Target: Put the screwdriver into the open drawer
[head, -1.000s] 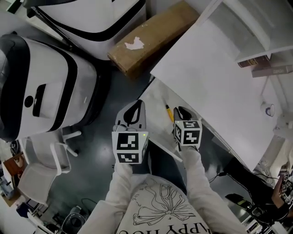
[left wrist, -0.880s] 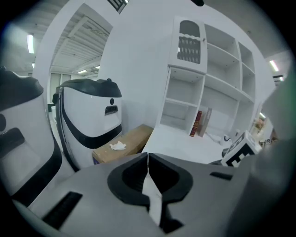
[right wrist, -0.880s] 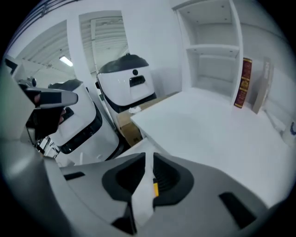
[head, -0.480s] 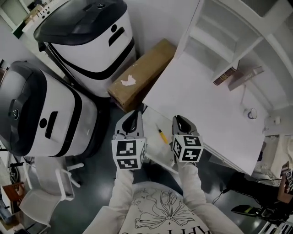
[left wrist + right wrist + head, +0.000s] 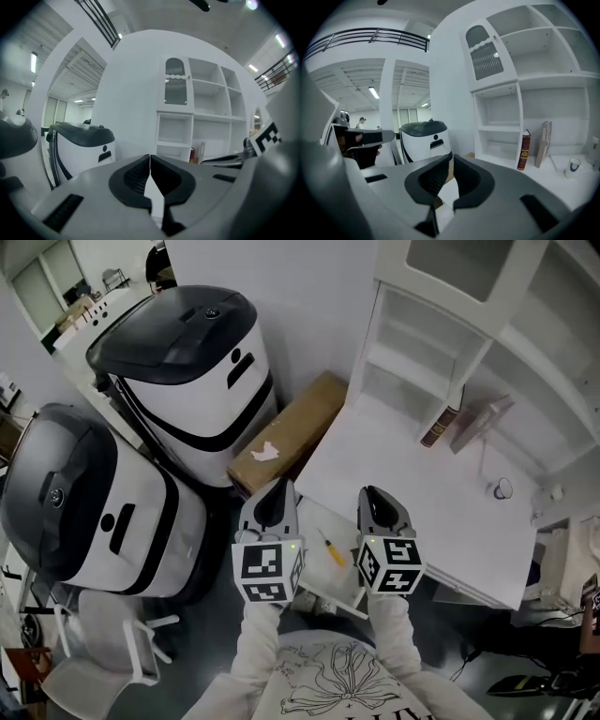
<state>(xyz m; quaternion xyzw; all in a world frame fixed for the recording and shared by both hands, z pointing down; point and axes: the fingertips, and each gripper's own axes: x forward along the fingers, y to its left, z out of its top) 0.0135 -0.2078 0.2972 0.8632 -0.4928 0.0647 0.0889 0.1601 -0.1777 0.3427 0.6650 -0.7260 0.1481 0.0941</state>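
A yellow-handled screwdriver [image 5: 330, 547] lies inside the open white drawer [image 5: 313, 524] that sticks out from under the white desk [image 5: 422, 493]. Neither gripper touches it. My left gripper [image 5: 273, 491] hovers over the drawer's left edge, jaws shut and holding nothing; in its own view the left gripper [image 5: 149, 157] points at the shelf unit. To the right of the screwdriver, my right gripper [image 5: 372, 495] is over the desk's front edge, also shut and empty. The right gripper [image 5: 451, 157] faces the shelves and a white machine.
Two large white-and-black machines [image 5: 187, 371] [image 5: 84, 507] stand left of the desk, with a cardboard box [image 5: 286, 439] on the floor between them and the desk. Books [image 5: 438, 427] and a small cup [image 5: 503, 488] sit on the desk under white shelves [image 5: 431, 324]. A white chair [image 5: 103, 662] stands at lower left.
The head view has swung toward the shelves, so the desk and machines sit lower in frame. Both grippers stay shut on either side of the screwdriver, which has not moved in the drawer.
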